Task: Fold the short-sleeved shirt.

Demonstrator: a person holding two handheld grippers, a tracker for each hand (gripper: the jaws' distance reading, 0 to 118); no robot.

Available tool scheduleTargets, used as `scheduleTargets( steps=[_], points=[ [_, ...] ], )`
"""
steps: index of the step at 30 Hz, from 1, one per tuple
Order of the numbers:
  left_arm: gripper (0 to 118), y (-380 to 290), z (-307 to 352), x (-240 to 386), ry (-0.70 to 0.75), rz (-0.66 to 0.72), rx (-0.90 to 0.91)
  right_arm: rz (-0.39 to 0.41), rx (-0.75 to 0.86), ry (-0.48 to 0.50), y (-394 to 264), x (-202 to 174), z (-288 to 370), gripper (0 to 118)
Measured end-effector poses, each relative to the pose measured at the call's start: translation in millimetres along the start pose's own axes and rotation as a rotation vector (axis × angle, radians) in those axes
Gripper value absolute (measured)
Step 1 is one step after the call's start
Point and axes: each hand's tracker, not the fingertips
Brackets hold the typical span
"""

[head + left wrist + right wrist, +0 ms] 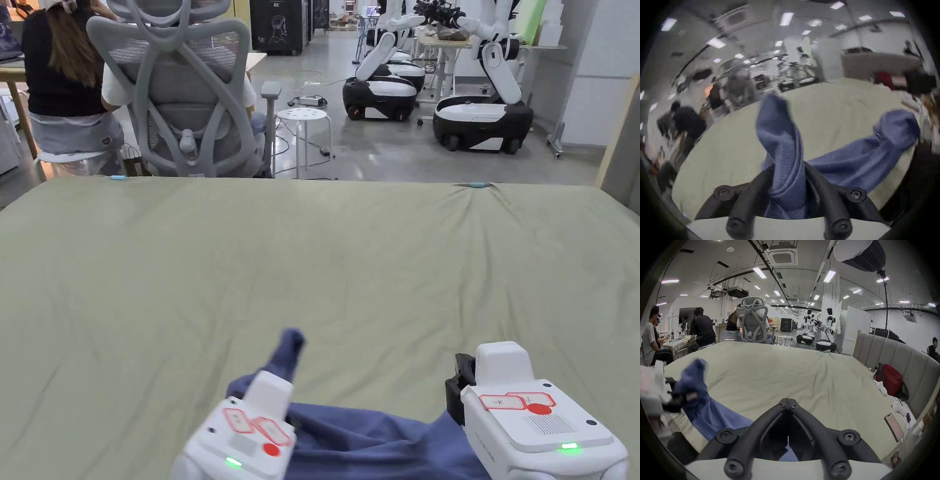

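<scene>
The bed (312, 262), spread with a pale green sheet, lay broad before me, creased in shallow wrinkles and pinched by a small blue clip (478, 185) at its far edge. A padded grey headboard (893, 353) ran along my right side, and a red bag (890, 381) leaned against it. Beyond the foot stood a grey mesh office chair (181, 94), a white stool (304, 115), and two white-and-black wheeled robots (481, 119); people sat at tables off to the left.

The short-sleeved shirt (375, 444) was a plain dusty blue, bunched at the near edge of the bed between my two tools, most of it sagging in soft folds over the mattress edge. A row of stitching ran along its hem in the left gripper view.

My left gripper (788, 183) had its fingers clamped on a gathered fold of the shirt, a tongue of cloth standing up past the tips. My right gripper (788, 400) had its fingers pressed together at the tips, with nothing visible between them, just above the sheet and beside the cloth.

A phone (894, 426) lay near the headboard. Red-outlined stickers sat on both gripper housings, too small to read, and a cabinet far across the room carried numerals I could not make out.
</scene>
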Motion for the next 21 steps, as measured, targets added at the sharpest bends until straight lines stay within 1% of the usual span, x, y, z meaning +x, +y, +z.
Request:
scheduleTargets(
  steps=[2, 3, 5, 6, 7, 8, 9, 10, 11, 12, 13, 14, 15, 16, 17, 18, 19, 20, 21],
  points=[
    [8, -6, -17, 30, -0.039, -0.059, -0.062, -0.008, -0.005, -0.006, -5, 6, 2, 0],
    [8, -11, -24, 32, -0.052, -0.057, -0.076, -0.011, -0.007, -0.009, -7, 9, 3, 0],
    [8, -18, -32, 34, -0.104, 0.008, -0.108, -0.017, -0.012, -0.013, -10, 13, 3, 0],
    [13, -21, -33, 32, -0.119, 0.036, -0.118, -0.021, -0.013, -0.013, -12, 15, 4, 0],
    [25, -22, -32, 26, -0.126, 0.064, -0.123, -0.024, -0.013, -0.012, -14, 17, 6, 0],
    [60, -19, -26, 20, -0.165, 0.111, -0.099, -0.026, -0.016, -0.01, -15, 18, 6, 0],
    [90, -14, -17, 13, -0.196, 0.168, -0.07, -0.029, -0.019, -0.007, -15, 18, 5, 0],
    [108, -8, -9, 7, -0.22, 0.215, -0.039, -0.033, -0.02, -0.003, -15, 18, 5, 0],
    [107, 1, 4, -1, -0.255, 0.267, -0.006, -0.037, -0.02, 0.0, -15, 17, 5, 0],
    [100, 9, 15, -12, -0.287, 0.348, 0.033, -0.041, -0.02, 0.004, -15, 17, 4, 0],
    [96, 13, 21, -22, -0.325, 0.417, 0.051, -0.042, -0.019, 0.007, -14, 16, 3, 0],
    [96, 14, 25, -34, -0.366, 0.484, 0.064, -0.044, -0.019, 0.011, -14, 15, 4, 0],
    [95, 18, 28, -41, -0.384, 0.535, 0.067, -0.046, -0.017, 0.016, -15, 15, 5, 0],
    [90, 19, 28, -51, -0.362, 0.583, 0.06, -0.047, -0.016, 0.018, -15, 14, 4, 0],
    [75, 19, 25, -59, -0.329, 0.624, 0.05, -0.048, -0.015, 0.019, -15, 14, 5, 0],
    [52, 18, 20, -65, -0.3, 0.654, 0.033, -0.05, -0.016, 0.021, -16, 14, 5, 0],
    [26, 19, 15, -66, -0.271, 0.659, 0.009, -0.052, -0.019, 0.021, -17, 14, 5, 0],
    [5, 17, 8, -65, -0.251, 0.652, -0.013, -0.053, -0.022, 0.022, -18, 15, 5, 0],
    [0, 13, 1, -64, -0.225, 0.648, -0.047, -0.053, -0.024, 0.022, -18, 15, 4, 0]
  ],
)
